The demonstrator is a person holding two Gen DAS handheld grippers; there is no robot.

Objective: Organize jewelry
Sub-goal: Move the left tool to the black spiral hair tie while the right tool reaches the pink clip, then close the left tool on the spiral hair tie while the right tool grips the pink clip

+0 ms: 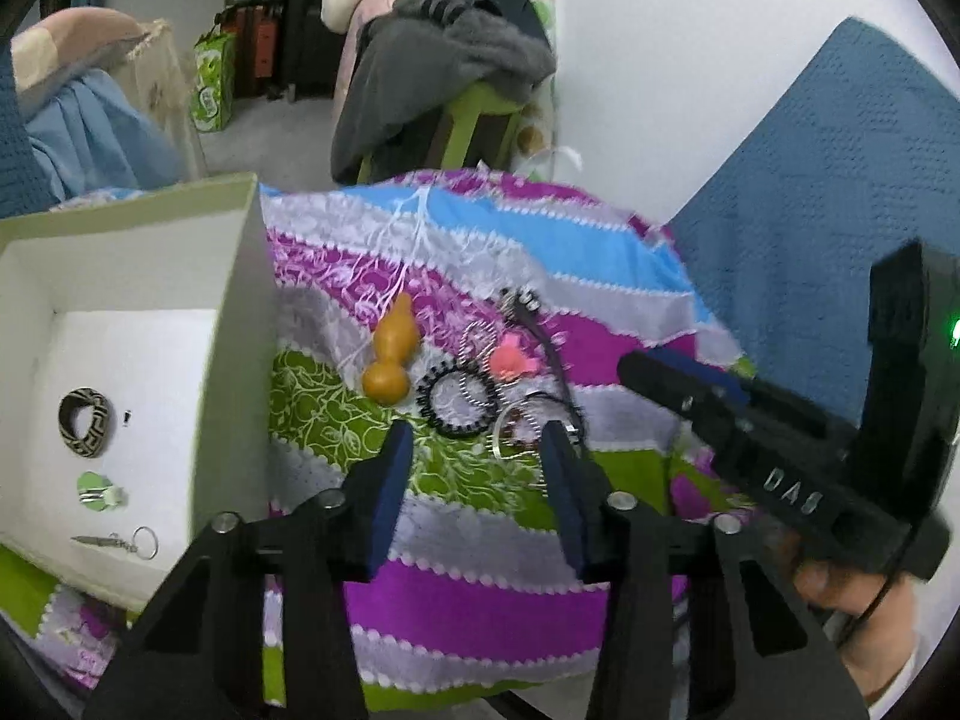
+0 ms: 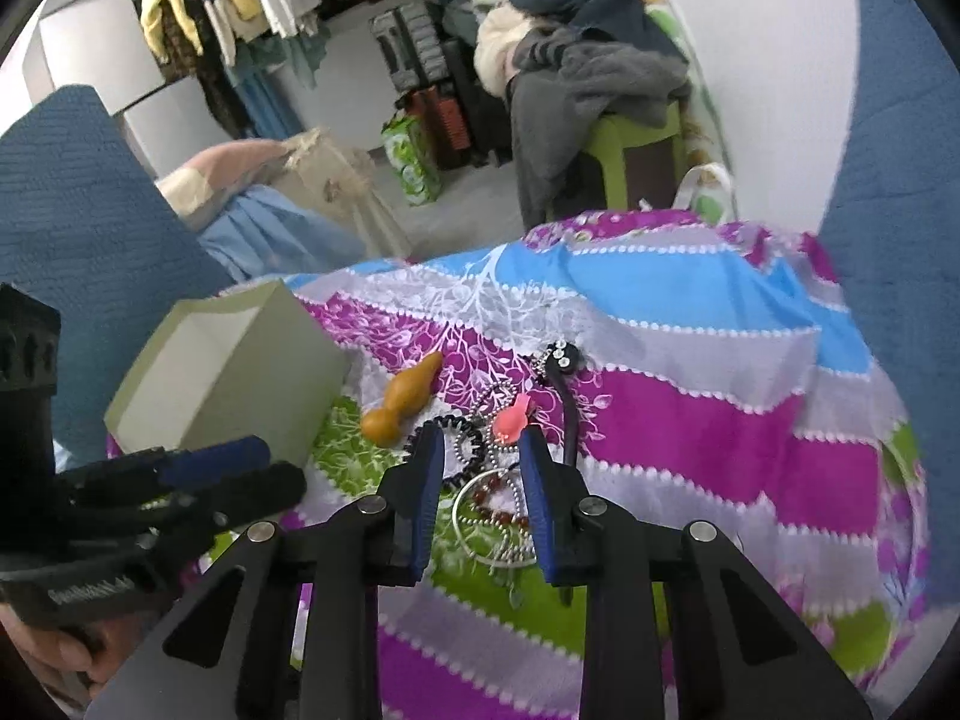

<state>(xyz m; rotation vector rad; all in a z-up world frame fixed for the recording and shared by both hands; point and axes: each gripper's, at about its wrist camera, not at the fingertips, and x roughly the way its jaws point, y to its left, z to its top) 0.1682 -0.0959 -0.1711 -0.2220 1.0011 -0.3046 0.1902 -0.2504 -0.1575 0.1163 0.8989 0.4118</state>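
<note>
Black angular arms with blue padded faces form the left tool (image 1: 477,456), its jaws apart over a patterned cloth (image 1: 480,606) of glossy purple, grey, green and blue bands edged in white scallops. Nothing sits between them. Just beyond lies the jewelry heap, with a black coiled hair tie (image 1: 457,401) as its landmark: a smooth tan gourd-shaped piece (image 1: 393,369) rests just left of it, a pink plastic clip (image 1: 510,358) just right and beyond it, and a thin silver bangle (image 2: 492,519) with dark red beads on its near right.

In the right wrist view, the right tool (image 2: 483,450) hangs with jaws narrowly parted above that bangle, not gripping it.

Left of the hair tie stands an open pale cardboard box (image 1: 237,324), holding a woven black-and-cream bangle (image 1: 86,422), a small green clip (image 1: 99,490) and a metal keyring (image 1: 117,540).
</note>
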